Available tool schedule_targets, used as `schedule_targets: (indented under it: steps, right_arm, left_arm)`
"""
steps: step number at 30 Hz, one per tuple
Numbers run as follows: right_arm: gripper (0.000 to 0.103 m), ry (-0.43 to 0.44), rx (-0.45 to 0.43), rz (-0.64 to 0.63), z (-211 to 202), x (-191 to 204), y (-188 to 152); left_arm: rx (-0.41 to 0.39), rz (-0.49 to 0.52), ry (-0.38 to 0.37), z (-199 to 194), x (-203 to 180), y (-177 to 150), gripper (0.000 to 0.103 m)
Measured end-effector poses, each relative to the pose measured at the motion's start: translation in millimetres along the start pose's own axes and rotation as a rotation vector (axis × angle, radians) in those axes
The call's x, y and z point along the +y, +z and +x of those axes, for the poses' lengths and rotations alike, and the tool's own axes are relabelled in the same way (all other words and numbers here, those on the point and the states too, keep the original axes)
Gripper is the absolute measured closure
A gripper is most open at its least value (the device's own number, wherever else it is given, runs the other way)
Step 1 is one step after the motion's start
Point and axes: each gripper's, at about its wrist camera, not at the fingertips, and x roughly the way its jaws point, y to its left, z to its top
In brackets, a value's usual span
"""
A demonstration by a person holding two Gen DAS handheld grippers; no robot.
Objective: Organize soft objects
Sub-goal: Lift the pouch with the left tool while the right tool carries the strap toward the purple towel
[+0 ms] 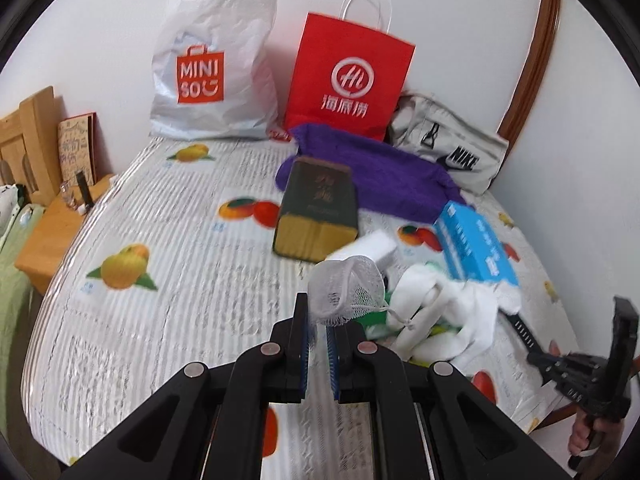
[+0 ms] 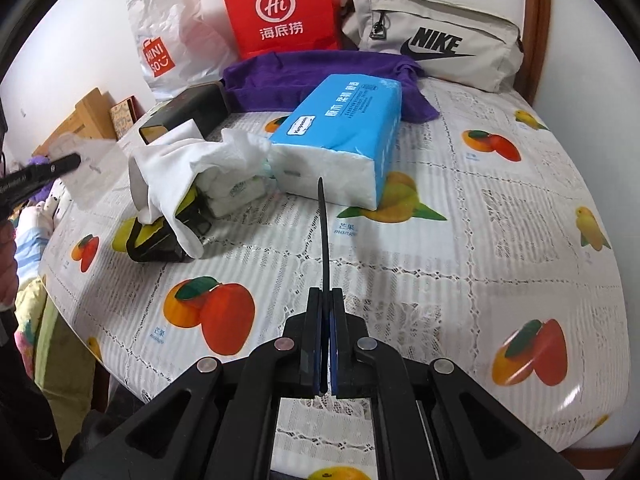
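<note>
Mesh pouch (image 1: pixel 346 290) hangs pinched in the left gripper (image 1: pixel 318 330); right gripper (image 2: pixel 328 332) clamps a black strap (image 2: pixel 323 232) running straight ahead toward the tissue pack (image 2: pixel 340 136).

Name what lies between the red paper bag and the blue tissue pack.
A purple towel lies between the red paper bag and the blue tissue pack, its edge running under the pack; clearest in the right wrist view.

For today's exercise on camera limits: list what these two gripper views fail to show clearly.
- Left wrist view: motion blur smears the print on the dark green box.
- Right wrist view: the white cloth covers most of the black item beneath.
- Right wrist view: the top edge cuts off the red paper bag.
</note>
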Motion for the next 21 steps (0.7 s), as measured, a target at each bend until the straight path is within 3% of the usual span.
schedule_targets:
  steps: [3, 12, 21]
  right_arm:
    - [0.100, 0.002, -0.003, 0.008, 0.7, 1.3, -0.6]
    - [0.100, -0.017, 0.031, 0.015, 18.3, 8.0, 1.7]
    - [0.100, -0.024, 0.006, 0.050, 7.7, 3.5, 7.4]
  left_arm:
    - [0.042, -0.007, 0.013, 14.0, 4.0, -8.5, 0.095]
    - [0.138, -0.054, -0.040, 50.8, 8.4, -24.1, 0.095]
    - [0.125, -0.074, -0.070, 52.4, 23.0, -13.2, 0.095]
